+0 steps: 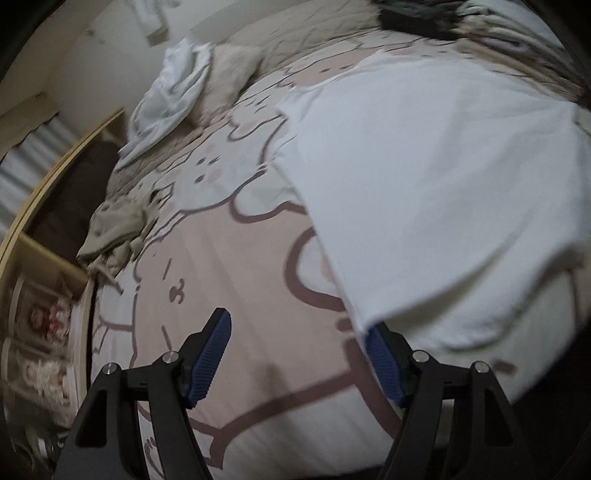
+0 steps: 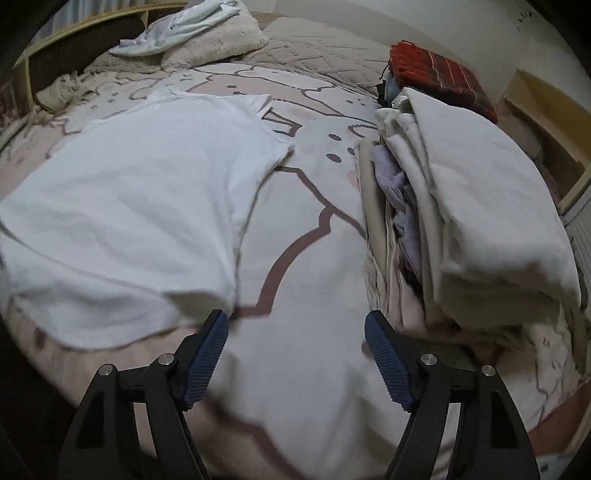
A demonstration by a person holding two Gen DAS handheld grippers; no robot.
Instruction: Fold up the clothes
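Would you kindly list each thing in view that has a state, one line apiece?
White T-shirt: spread flat on the bed, not yet folded.
Left gripper: open, nothing between its fingers.
Right gripper: open, nothing between its fingers.
Stack of linens: folded, piled on the bed.
Red blanket: folded, behind the stack.
Beige garment: crumpled at the bed's edge.
White cloth: rumpled, on the pillow.

Bed (image 2: pixel 303 229) under a pink cartoon-print cover. Lying flat on it, a white shirt (image 2: pixel 140 206), spread toward the near edge. At the right side, a stack (image 2: pixel 480 229) of folded cream linens, a red striped blanket (image 2: pixel 439 77) behind it. At the far end, a pillow (image 2: pixel 218 40) with a crumpled white garment (image 2: pixel 177 29) on top. Near the left edge, a crumpled beige cloth (image 1: pixel 118 229).
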